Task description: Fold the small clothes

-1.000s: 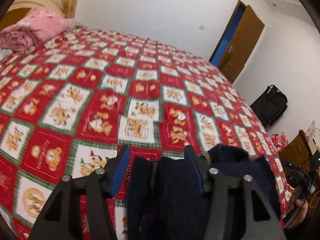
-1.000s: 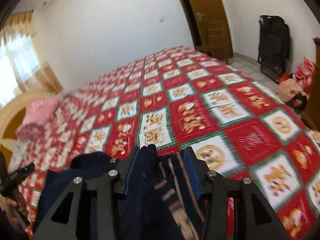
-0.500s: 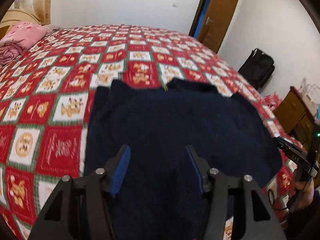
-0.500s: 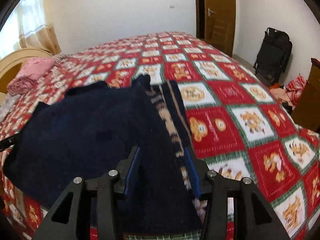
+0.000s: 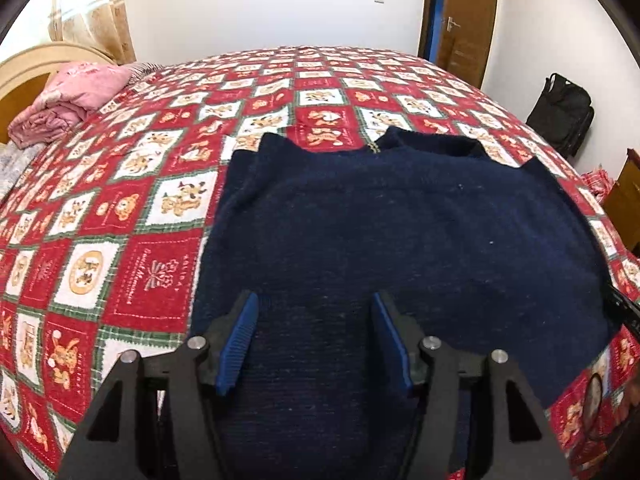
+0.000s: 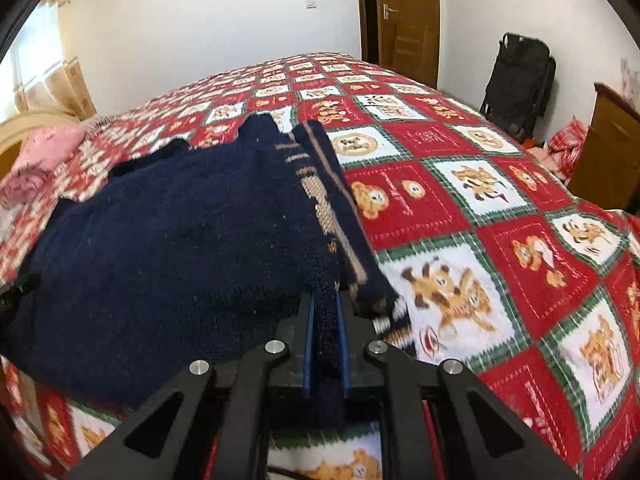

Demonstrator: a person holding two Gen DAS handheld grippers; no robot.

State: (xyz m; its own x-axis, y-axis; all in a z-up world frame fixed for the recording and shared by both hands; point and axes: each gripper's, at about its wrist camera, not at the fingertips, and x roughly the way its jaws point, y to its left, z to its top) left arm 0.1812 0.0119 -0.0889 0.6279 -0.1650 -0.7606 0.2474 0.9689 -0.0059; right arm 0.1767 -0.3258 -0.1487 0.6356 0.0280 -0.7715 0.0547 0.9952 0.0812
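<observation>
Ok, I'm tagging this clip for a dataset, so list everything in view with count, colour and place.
sweater: one, navy with tan pattern at its right edge, spread flat on the near part of the bedspread
bedspread: one, red, white and green checks with bears, covering the bed
pink bedding: one folded pile, pink, far left by the headboard
headboard: one, tan wood, far left
curtain: one, beige, far left corner
door: one, brown, far wall
bag: one, black, against the right wall
cabinet: one, brown wood, right edge
left gripper: black with blue pads, open over the sweater's near hem
right gripper: black with blue pads, shut on the sweater's right hem
</observation>
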